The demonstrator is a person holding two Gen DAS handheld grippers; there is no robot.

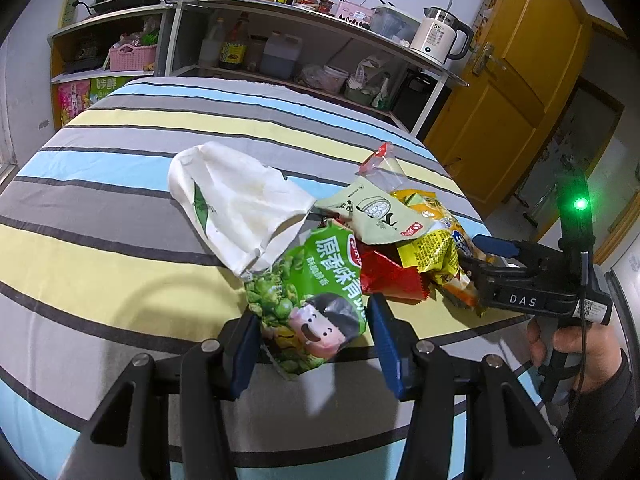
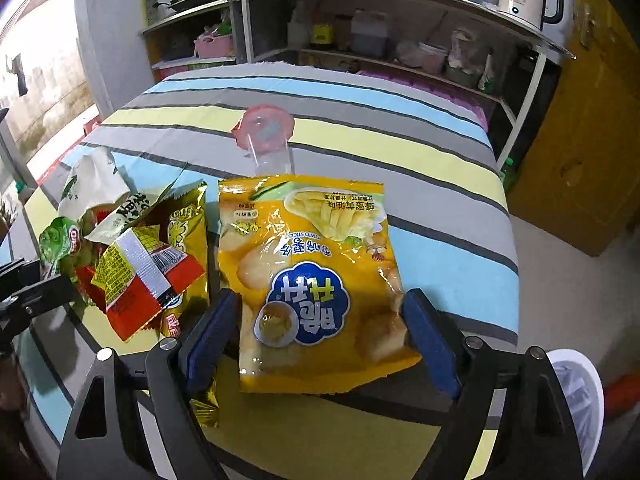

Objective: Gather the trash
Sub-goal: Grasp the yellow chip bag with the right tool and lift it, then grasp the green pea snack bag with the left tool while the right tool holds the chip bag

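Note:
A heap of snack wrappers lies on the striped tablecloth [image 1: 120, 140]. My left gripper [image 1: 312, 312] is shut on a green pea snack bag [image 1: 316, 304], its blue pads against both sides. A white bag [image 1: 240, 200], a pale green wrapper [image 1: 376, 212] and a red wrapper [image 1: 384, 276] lie just beyond. My right gripper [image 2: 322, 296] stands open, and a yellow chip bag [image 2: 316, 280] lies flat between its fingers without being squeezed. In the left wrist view the right gripper [image 1: 472, 252] comes in from the right, a hand on its handle. A red and yellow wrapper [image 2: 148, 276] lies left of the yellow bag.
A clear bag with a pink top [image 2: 266, 128] lies farther back on the table. Behind the table stands a metal shelf with bottles and a white kettle [image 1: 440, 36]. A yellow door [image 1: 500, 100] is at the right. A white mesh bin [image 2: 576, 400] sits on the floor off the table's right edge.

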